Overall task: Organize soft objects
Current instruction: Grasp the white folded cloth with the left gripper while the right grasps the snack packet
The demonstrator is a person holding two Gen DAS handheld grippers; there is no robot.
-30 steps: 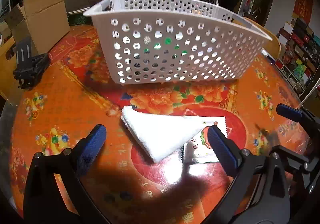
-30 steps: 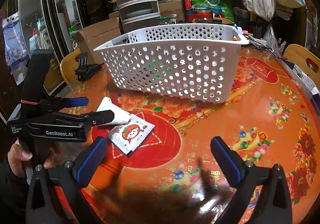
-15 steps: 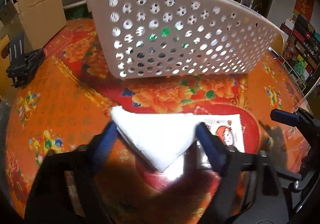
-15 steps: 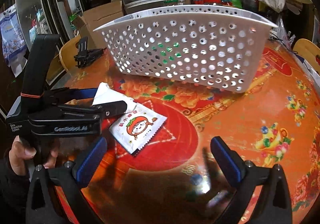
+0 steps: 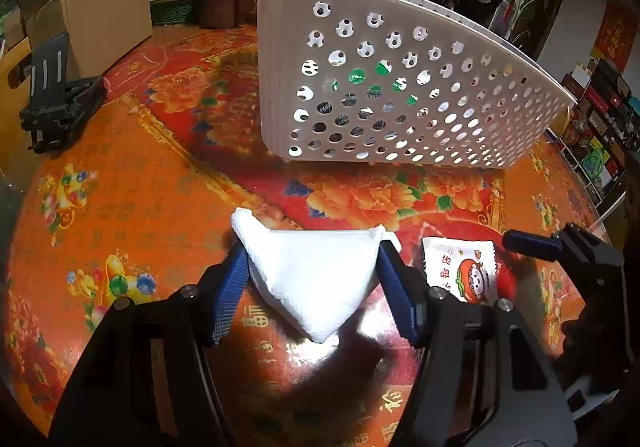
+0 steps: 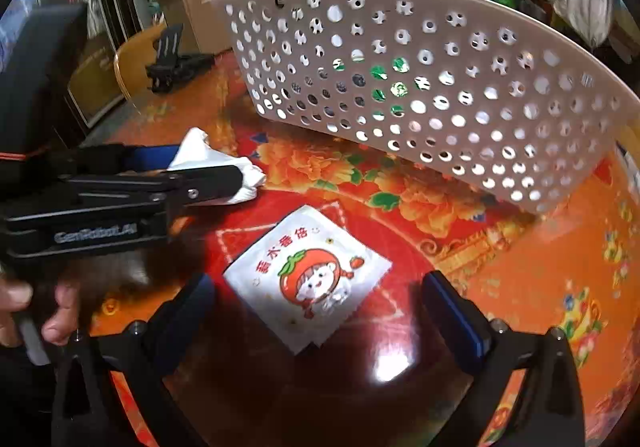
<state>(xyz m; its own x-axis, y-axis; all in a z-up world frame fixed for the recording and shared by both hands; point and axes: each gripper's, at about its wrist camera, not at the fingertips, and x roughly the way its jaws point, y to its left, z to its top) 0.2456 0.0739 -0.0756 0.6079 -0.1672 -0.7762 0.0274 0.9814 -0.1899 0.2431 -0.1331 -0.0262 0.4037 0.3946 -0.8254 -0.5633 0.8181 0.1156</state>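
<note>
Jaws closing on folded white triangular cloth (image 5: 316, 283).

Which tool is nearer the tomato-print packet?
Right. The right tool straddles the tomato-print packet, jaws open. The left tool is beside it, closing on the white folded cloth.

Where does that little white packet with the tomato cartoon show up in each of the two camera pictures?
Left wrist view: the tomato packet lies low on the right, just outside the left gripper, whose jaws are closing on the folded white cloth.
Right wrist view: it lies low in the middle, between the open fingers of the right gripper.
Shared landmark: the white perforated basket behind it on the table.
</note>
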